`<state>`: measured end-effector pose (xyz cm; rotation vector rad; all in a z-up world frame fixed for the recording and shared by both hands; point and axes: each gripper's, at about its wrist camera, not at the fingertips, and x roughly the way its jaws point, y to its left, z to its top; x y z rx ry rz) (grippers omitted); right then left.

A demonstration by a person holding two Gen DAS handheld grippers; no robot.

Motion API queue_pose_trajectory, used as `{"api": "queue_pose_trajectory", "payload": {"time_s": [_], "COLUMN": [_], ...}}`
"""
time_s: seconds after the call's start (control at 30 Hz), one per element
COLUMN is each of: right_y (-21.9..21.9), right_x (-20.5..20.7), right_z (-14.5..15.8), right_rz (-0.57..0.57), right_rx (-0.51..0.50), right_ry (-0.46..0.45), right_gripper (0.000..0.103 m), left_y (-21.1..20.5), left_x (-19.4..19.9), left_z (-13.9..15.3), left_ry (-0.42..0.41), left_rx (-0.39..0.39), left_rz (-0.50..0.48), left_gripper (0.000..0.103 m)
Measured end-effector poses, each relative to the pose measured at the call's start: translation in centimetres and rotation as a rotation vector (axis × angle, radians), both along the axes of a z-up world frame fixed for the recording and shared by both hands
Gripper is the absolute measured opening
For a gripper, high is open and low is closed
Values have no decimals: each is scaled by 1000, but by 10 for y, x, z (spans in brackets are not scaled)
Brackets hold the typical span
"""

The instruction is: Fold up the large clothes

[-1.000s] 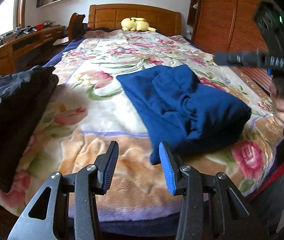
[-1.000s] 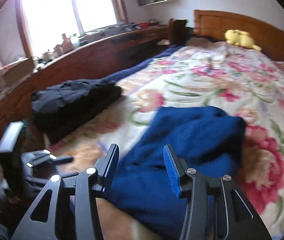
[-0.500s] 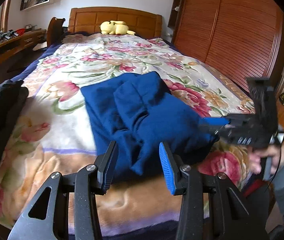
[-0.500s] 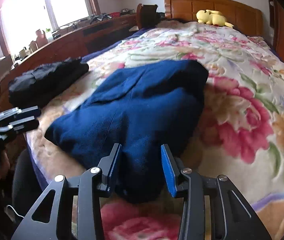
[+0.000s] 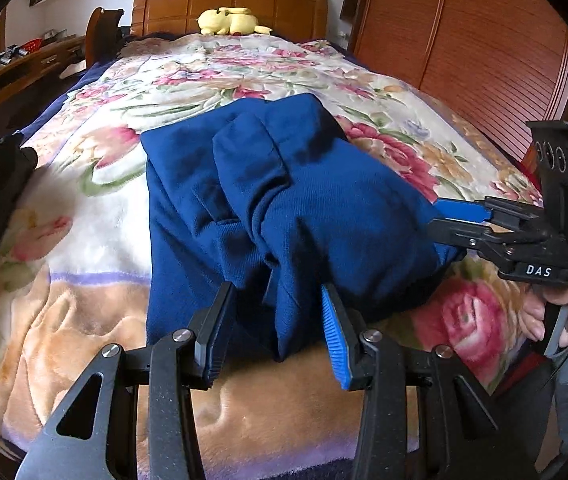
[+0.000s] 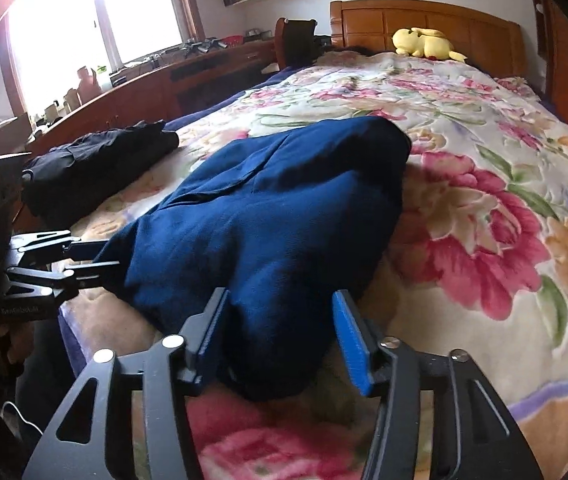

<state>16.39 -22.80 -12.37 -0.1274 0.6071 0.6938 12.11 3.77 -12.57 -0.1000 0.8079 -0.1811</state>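
L gripper [image 5: 274,320] open, fingers straddling near edge of folded navy garment [image 5: 284,200] on floral blanket [image 5: 84,260]. R gripper [image 6: 280,332] open too, straddling its other corner.

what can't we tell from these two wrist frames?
- Left wrist view: right gripper fingertips buried in the blue garment; contact unclear.
- Right wrist view: left gripper tips hidden likewise.
- Both views: garment type unreadable, bunched.
- Black clothing: cut off at the left wrist view's edge.
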Motion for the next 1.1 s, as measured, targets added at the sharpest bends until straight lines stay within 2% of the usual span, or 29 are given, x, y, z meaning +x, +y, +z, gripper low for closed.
{"api": "queue_pose_trajectory", "payload": {"time_s": [0.1,0.17,0.2,0.3,0.53,0.7,0.73,0.77,0.83,1.0,1.1], "right_y": [-8,-14,-16,-22,-18,10,19,28,40,47,44], "right_x": [-4,-10,-14,-23,-30,-25,-23,-21,-14,-4,-5], "right_z": [7,10,11,12,20,31,31,30,26,1,-6], "right_rz": [-19,-32,-38,-48,-15,31,40,52,67,73,71], "right_rx": [0,3,3,3,40,53,37,17,-11,-58,-51], "right_ry": [-15,-27,-32,-41,-36,-66,-75,-83,-73,-19,-21], "right_gripper": [60,60,60,60,60,60,57,46,39,37,37], "left_y": [-2,-5,-6,-5,19,38,39,38,35,32,32], "left_x": [0,2,2,0,-2,5,6,5,3,1,0], "left_z": [2,2,3,11,38,21,14,9,6,5,4], "left_ry": [-10,-9,-13,-44,-123,-81,-66,-57,-55,-45,-41], "left_rx": [12,38,47,53,88,124,120,122,128,109,96], "left_rz": [-1,-12,-15,-23,33,74,77,75,74,51,47], "left_gripper": [42,31,22,10,7,7,7,7,7,7,7]}}
